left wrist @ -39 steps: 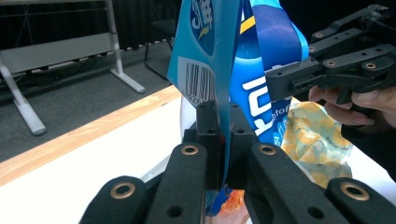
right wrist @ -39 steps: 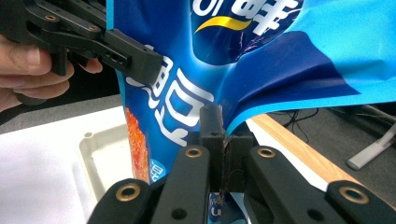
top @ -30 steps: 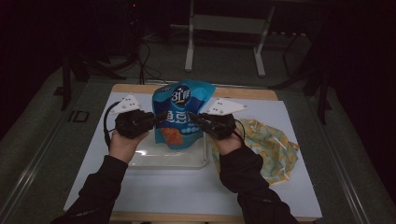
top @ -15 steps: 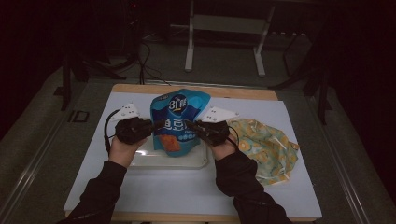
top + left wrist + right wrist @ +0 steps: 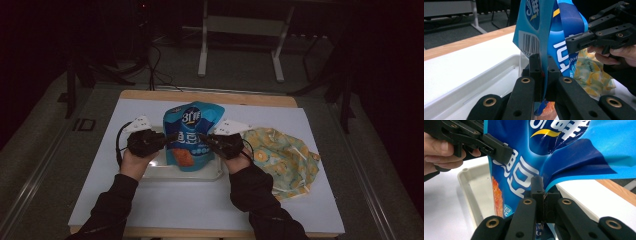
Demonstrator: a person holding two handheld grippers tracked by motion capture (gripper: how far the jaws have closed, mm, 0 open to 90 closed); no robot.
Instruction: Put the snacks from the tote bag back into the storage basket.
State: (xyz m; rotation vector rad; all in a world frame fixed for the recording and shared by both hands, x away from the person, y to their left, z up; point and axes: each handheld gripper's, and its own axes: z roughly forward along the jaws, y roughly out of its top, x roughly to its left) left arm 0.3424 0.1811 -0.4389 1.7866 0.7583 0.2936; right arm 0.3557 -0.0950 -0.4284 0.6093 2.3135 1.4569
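Observation:
A blue snack bag (image 5: 190,134) with white lettering and an orange picture stands upright in a shallow white tray (image 5: 206,175). My left gripper (image 5: 171,137) is shut on the bag's left edge, and my right gripper (image 5: 204,137) is shut on its right edge. In the left gripper view the black jaws pinch the bag's side seam (image 5: 543,60) just below a barcode (image 5: 530,45). In the right gripper view the jaws clamp a creased fold of the bag (image 5: 549,177), with the tray's rim (image 5: 469,192) below and the other gripper (image 5: 496,146) at upper left.
A yellow patterned cloth bag (image 5: 282,157) lies crumpled on the white table sheet (image 5: 200,205) right of the tray. The wooden table edge (image 5: 210,96) runs along the back. Dark floor and a metal stand (image 5: 240,35) lie beyond.
The blue bag has come down and toward me with both grippers, from above the tray's far side to standing in the tray. Both grippers kept their hold.

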